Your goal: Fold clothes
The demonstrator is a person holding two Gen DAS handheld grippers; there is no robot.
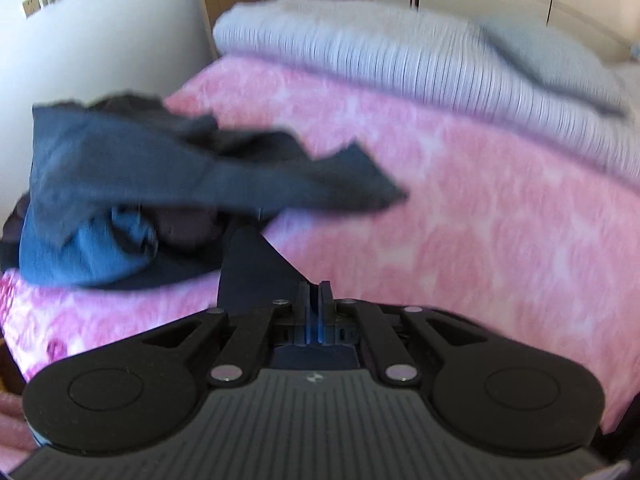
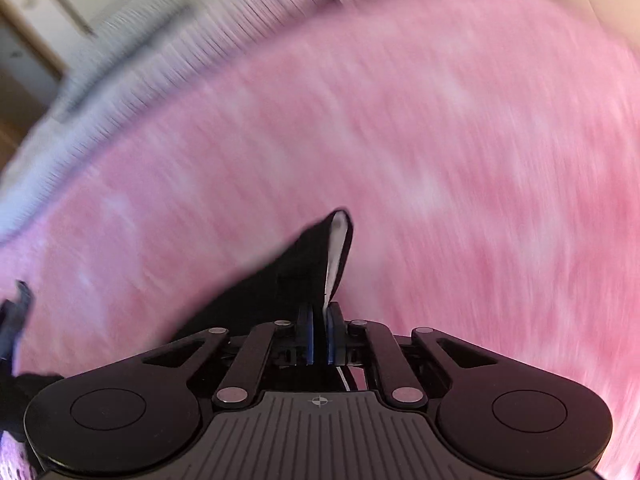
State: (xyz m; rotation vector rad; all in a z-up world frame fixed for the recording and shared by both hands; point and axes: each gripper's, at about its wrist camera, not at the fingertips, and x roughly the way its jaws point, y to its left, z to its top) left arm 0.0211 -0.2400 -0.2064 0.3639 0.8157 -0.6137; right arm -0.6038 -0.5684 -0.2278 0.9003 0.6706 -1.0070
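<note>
Pinching dark garment (image 1: 256, 264) edge: left tool (image 1: 314, 286) | right tool (image 2: 319, 308) clamped on black cloth (image 2: 304, 268) | pink blanket (image 1: 460, 208) bare beyond

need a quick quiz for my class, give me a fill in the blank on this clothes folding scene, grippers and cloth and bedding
1. The left gripper is shut on a corner of ____ blue cloth.
2. The right gripper is shut on a black garment with a ____ lining.
3. The blanket under the clothes is ____.
4. The dark blue pile lies to the ____ in the left wrist view.

Missing words: dark; white; pink; left
</note>
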